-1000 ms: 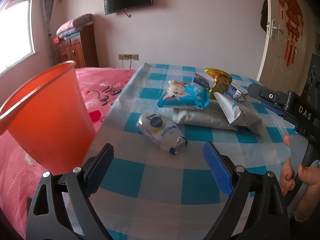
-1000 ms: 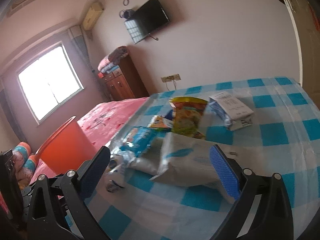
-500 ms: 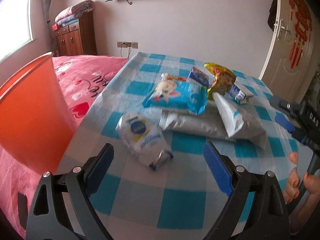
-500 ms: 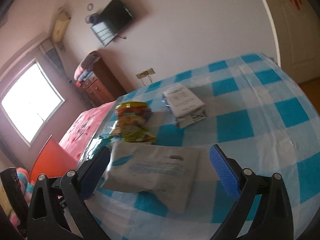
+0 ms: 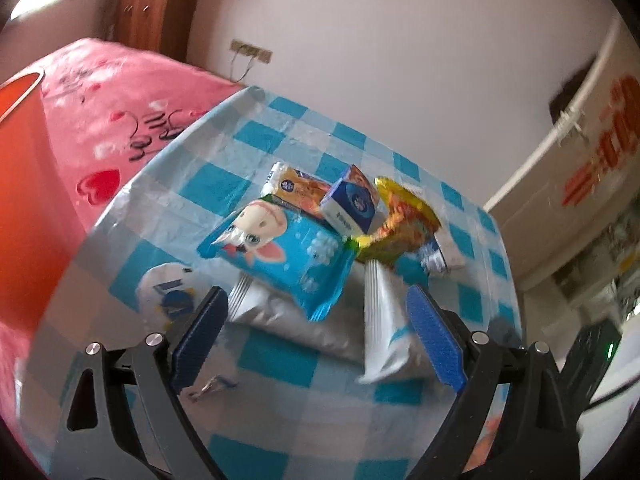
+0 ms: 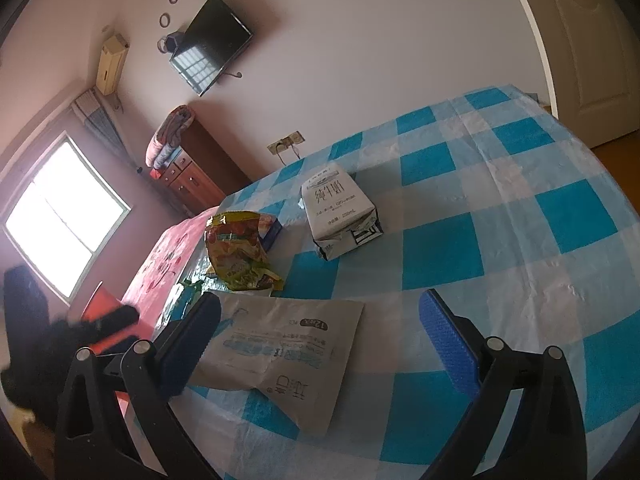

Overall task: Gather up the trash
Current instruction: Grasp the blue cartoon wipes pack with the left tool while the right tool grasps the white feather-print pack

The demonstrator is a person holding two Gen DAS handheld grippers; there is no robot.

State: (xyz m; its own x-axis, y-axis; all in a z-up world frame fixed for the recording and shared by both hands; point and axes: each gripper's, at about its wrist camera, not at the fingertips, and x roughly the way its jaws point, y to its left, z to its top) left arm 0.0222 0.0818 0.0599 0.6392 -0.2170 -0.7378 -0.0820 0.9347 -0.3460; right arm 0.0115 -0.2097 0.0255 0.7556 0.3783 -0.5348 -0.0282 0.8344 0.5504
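Left wrist view now sits nearer the wrapper pile (image 5: 296, 256) on the counter (image 5: 280, 368); the orange bin (image 5: 24, 200) has slid to the left edge. Left gripper (image 5: 316, 344) and right gripper (image 6: 320, 344) both stay spread, empty.

Glossy plastic checked tablecloth (image 6: 500, 184) wrinkles over the table; the blue snack packet (image 5: 280, 256) is shiny film, the milk carton (image 6: 340, 212) matt paperboard, the dresser (image 6: 200, 172) polished wood.
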